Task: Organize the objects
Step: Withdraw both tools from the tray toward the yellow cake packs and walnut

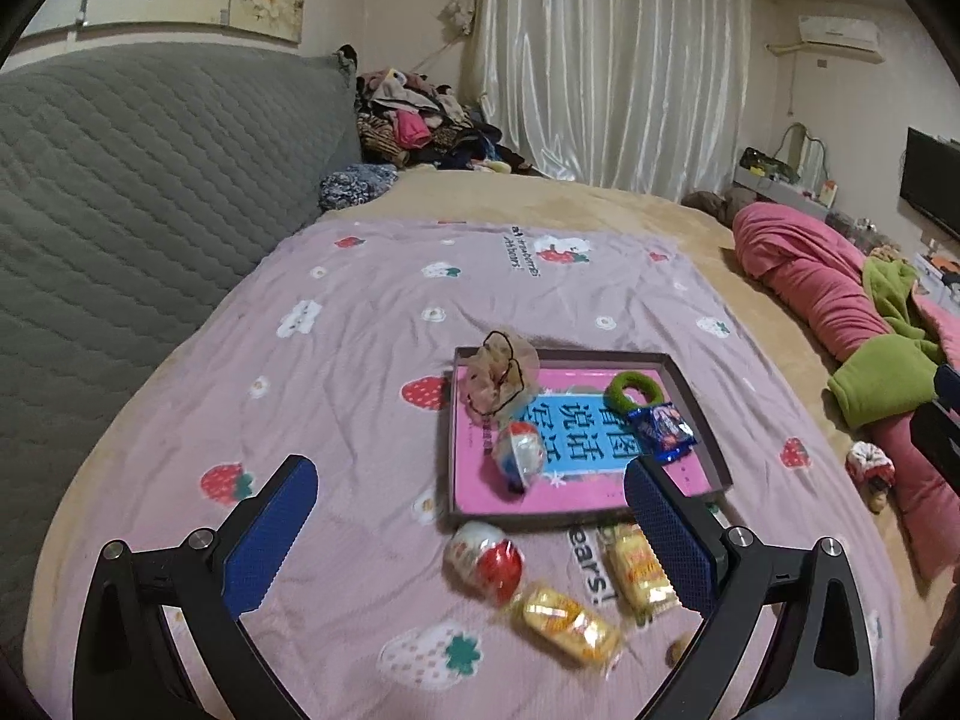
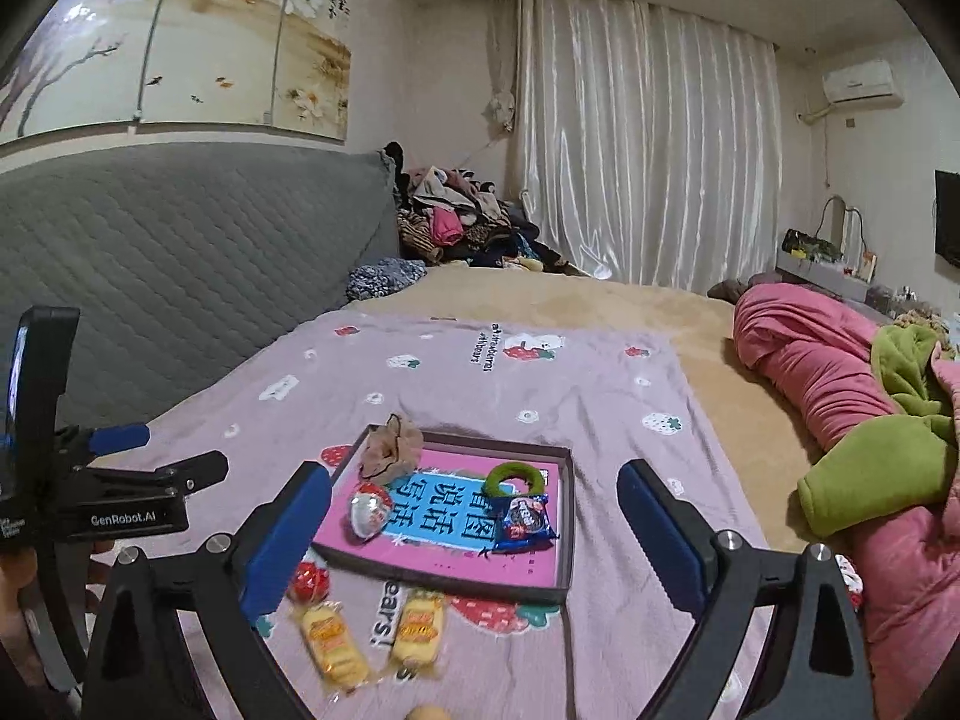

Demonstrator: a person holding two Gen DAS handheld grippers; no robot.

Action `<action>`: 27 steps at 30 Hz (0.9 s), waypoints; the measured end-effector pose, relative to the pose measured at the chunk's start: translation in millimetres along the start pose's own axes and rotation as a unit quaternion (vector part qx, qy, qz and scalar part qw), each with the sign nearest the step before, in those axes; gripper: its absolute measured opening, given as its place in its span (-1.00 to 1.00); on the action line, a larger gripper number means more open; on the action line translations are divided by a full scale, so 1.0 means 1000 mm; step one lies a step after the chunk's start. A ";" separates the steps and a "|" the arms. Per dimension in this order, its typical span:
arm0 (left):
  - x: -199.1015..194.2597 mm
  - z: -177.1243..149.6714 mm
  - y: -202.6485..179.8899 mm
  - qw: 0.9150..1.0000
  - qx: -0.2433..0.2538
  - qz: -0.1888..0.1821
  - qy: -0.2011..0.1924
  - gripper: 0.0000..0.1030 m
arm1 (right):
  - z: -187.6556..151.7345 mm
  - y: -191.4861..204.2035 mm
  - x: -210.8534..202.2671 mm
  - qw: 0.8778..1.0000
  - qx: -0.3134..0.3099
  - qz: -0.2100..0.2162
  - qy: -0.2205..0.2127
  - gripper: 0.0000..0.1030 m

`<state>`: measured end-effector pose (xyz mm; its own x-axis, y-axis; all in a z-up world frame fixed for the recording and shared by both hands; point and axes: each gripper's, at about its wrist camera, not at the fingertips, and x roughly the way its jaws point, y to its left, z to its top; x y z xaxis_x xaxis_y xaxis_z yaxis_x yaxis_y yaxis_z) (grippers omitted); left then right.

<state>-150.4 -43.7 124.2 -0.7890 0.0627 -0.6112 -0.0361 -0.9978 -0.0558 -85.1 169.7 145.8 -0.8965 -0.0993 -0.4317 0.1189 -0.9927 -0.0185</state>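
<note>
Right wrist view: shallow pink-floored tray (image 2: pixel 567 516) holds snacks; both grippers (image 2: pixel 474 534) (image 1: pixel 471 531) gape wide, empty.

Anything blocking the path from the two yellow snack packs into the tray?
Nothing visible. Both yellow snack packs lie on the sheet just outside the tray's near wall. The low wall is the only thing to clear, and the pink tray floor behind it is bare.

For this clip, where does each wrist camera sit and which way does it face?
Left wrist: above the bed's near side, looking forward and down between its open left gripper at the tray; the other gripper's edge shows far right.
Right wrist: to its right, same heading; open right gripper frames the tray, left gripper at far left.
Shared: tray, green ring, yellow snack packs, curtain.
</note>
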 end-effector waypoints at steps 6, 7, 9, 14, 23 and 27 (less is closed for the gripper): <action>-0.027 -0.017 0.002 1.000 0.004 0.003 0.003 0.98 | -0.018 0.006 -0.031 1.000 -0.004 -0.003 0.003 0.88; -0.031 -0.021 0.001 1.000 0.007 0.001 0.006 0.98 | -0.020 0.005 -0.033 1.000 -0.003 -0.004 0.003 0.88; -0.031 -0.026 -0.003 1.000 0.010 0.002 0.010 0.98 | -0.027 0.005 -0.038 1.000 -0.002 -0.005 0.009 0.88; -0.029 -0.044 -0.011 1.000 0.015 0.000 0.026 0.98 | -0.045 0.003 -0.044 1.000 -0.003 -0.011 0.025 0.88; 0.002 -0.069 -0.026 0.998 0.024 -0.002 0.059 0.98 | -0.076 0.004 -0.031 0.998 -0.012 -0.015 0.060 0.88; 0.018 -0.078 -0.028 0.997 0.022 0.000 0.073 0.98 | -0.088 0.002 -0.023 0.997 -0.014 -0.017 0.074 0.88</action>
<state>-116.4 -12.5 53.3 -0.6914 0.0624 -0.7198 -0.0655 -0.9976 -0.0235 -26.7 176.2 76.7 -0.8279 -0.0521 -0.5584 0.1031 -0.9928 -0.0603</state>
